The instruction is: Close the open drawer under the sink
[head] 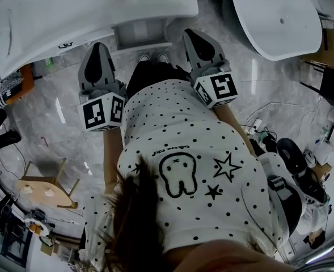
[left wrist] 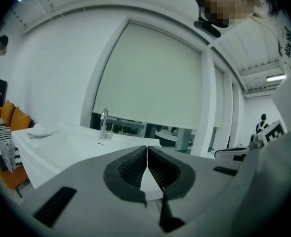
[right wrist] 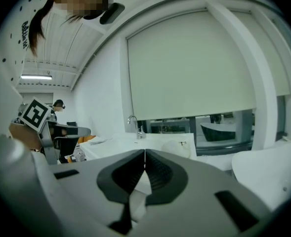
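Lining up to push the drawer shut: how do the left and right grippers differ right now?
In the head view the right gripper reaches further up the picture than the left gripper. The left gripper stands left of the drawer, the right gripper to its right. The faucet shows well left of the left gripper's jaws, but almost straight above the right gripper's. Both have their jaws shut on nothing.

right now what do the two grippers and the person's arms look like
The left gripper and right gripper are light grey shells tapering to jaws lined with dark ribbed pads. Each carries a white cube printed with black square markers. The person wears a white shirt with black dots and stars.
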The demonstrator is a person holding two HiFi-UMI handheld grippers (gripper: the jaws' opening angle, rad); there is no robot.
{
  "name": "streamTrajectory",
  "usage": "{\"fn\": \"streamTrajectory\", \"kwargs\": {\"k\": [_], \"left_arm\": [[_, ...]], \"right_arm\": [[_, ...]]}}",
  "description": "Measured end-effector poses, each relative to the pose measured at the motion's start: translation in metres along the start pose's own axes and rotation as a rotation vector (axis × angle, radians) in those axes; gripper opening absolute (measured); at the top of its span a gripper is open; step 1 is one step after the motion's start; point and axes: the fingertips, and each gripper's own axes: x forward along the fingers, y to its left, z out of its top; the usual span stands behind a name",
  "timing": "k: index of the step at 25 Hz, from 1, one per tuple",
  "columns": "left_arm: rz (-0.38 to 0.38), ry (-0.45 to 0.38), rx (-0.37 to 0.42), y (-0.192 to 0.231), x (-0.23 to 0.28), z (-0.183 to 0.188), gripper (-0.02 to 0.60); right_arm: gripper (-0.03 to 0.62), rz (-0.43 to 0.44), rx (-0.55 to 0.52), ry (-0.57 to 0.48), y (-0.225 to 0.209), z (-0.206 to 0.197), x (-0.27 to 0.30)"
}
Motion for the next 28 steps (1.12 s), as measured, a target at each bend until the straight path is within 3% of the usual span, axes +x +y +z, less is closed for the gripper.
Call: {"fn": "streamTrajectory", "kwargs": {"k": [12, 28], "left_arm": [[-0.063, 0.03, 0.062, -0.004, 0.021, 0.007, 0.012], [-0.183, 0.102, 0.039, -0.03, 0.034, -0.012, 0.011]], "right_arm": [[0.014, -0.039, 0.015, 0.016, -0.005, 0.005, 0.013], [0.015, -0.058, 0.019, 0.047, -0.003, 0.004, 0.022]]}}
